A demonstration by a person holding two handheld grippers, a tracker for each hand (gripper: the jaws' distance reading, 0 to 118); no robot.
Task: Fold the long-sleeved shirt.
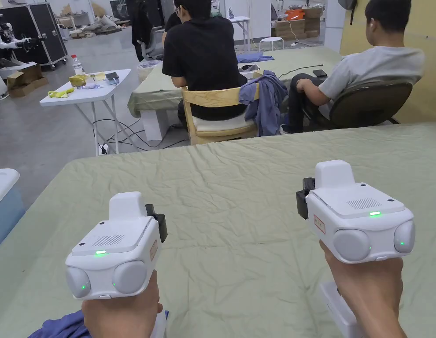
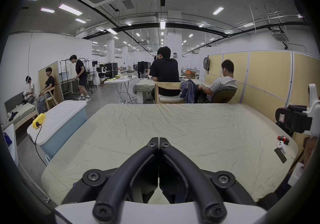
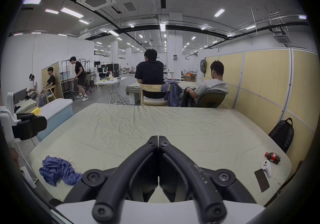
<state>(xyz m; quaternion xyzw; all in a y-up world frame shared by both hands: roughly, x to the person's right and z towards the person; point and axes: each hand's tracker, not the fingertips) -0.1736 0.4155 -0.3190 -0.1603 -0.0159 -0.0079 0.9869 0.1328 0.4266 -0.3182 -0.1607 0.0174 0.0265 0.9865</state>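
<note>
Both devices hover above the wrinkled green-covered counter (image 1: pixel 256 211), each held from below by a hand. The left gripper (image 2: pixel 158 143) sits at the lower centre of its own view with its black fingers (image 2: pixel 138 160) pressed tip to tip, closed on nothing; in the head view its white body is at the lower left. The right gripper (image 3: pixel 158 136) is the same in its view, fingers (image 3: pixel 181 160) meeting at the tips with nothing between them, and its white body stands at the right of the head view. The long-sleeved shirt (image 3: pixel 58 172), blue and crumpled in a heap, lies on the counter at the lower left of the right gripper view, near the counter's near edge; a bit of it peeks in at the bottom left of the head view, beside the left hand (image 1: pixel 120 314). At the lower right of the right gripper view lie a dark phone (image 3: pixel 261 180), a white controller (image 3: pixel 266 168) and a small red-labelled bottle (image 3: pixel 272 156), well apart from the shirt. Beyond the counter two people sit with their backs turned.
</note>
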